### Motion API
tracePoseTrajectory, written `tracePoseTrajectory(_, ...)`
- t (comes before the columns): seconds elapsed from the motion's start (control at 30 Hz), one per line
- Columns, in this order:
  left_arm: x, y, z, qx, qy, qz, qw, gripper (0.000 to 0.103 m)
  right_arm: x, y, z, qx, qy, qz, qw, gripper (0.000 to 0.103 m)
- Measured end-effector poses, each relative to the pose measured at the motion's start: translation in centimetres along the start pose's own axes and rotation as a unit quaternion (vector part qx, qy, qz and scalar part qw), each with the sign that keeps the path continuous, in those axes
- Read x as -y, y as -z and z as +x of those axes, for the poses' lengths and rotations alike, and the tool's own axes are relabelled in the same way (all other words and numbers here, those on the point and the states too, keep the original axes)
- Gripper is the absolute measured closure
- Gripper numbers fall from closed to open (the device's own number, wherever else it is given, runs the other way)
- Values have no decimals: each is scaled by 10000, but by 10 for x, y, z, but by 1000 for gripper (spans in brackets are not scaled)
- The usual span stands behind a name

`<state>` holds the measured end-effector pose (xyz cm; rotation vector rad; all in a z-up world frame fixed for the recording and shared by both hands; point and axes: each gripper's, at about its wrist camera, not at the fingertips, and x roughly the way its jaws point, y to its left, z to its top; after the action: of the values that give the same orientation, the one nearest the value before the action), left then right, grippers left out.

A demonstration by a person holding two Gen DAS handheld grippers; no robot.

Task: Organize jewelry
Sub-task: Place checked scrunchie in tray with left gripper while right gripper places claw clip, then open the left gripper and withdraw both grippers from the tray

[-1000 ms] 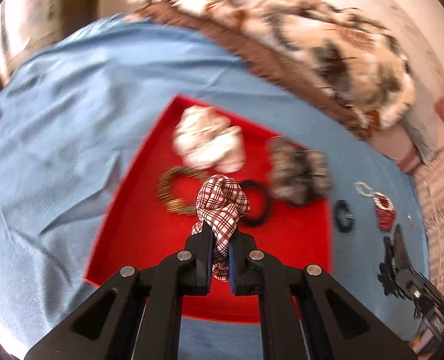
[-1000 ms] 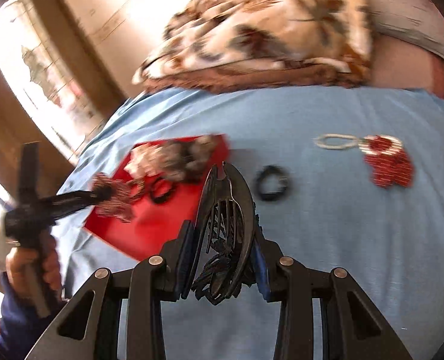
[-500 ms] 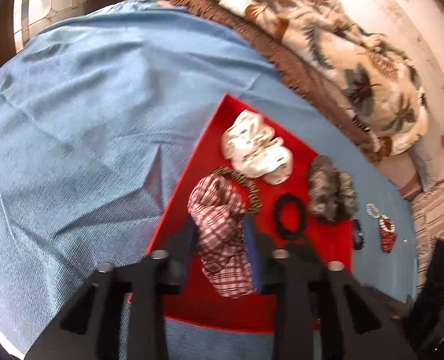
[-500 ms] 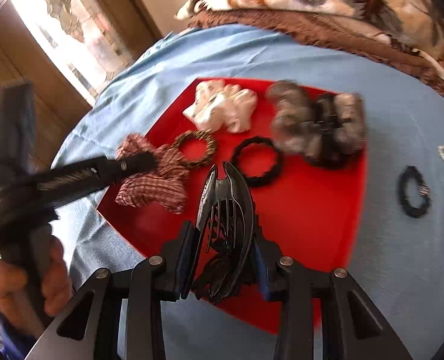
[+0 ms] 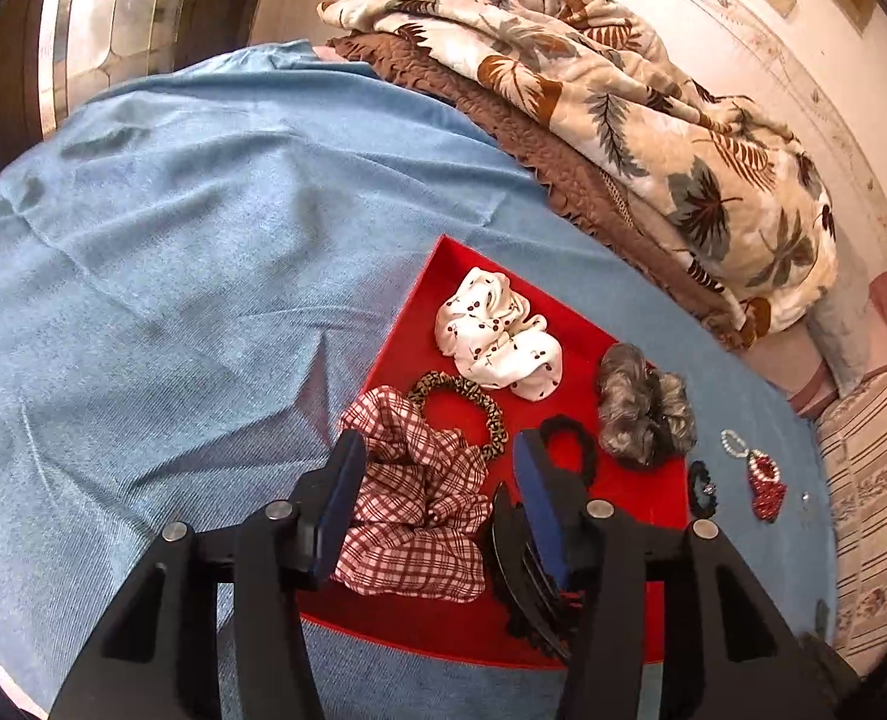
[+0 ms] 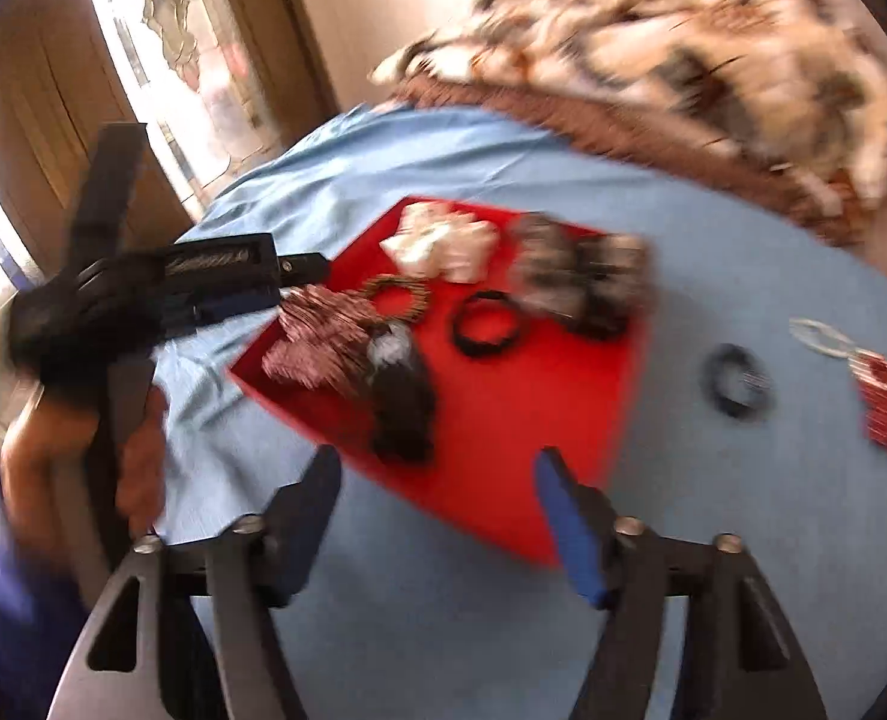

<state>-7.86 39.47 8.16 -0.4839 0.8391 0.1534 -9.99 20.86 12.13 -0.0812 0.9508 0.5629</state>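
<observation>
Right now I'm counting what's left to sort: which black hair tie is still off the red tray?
The small black hair tie lying on the blue cloth beside the red tray; the larger black hair tie lies inside it.

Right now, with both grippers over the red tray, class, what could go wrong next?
1. The left gripper has just been opening, but the plaid scrunchie lies between its fingers; lifting away could snag and drag it.
2. The black claw clip, freshly dropped as the right gripper was opening, lies near the tray edge; a nudge might push it off.
3. A black band and beaded piece remain outside.
</observation>
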Motion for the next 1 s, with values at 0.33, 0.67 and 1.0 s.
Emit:
tracePoseTrajectory(0.33,30,23,-5,208,-385,521,9977,51,47,80,-47,-80,492,827,9953,27)
tracePoseTrajectory(0.67,51,34,1,193,-513,923,9942,50,40,89,-53,-81,521,757,9957,26)
tracePoseTrajectory(1.0,51,34,1,178,-478,881,9948,49,37,95,-47,-216,572,674,9958,26)
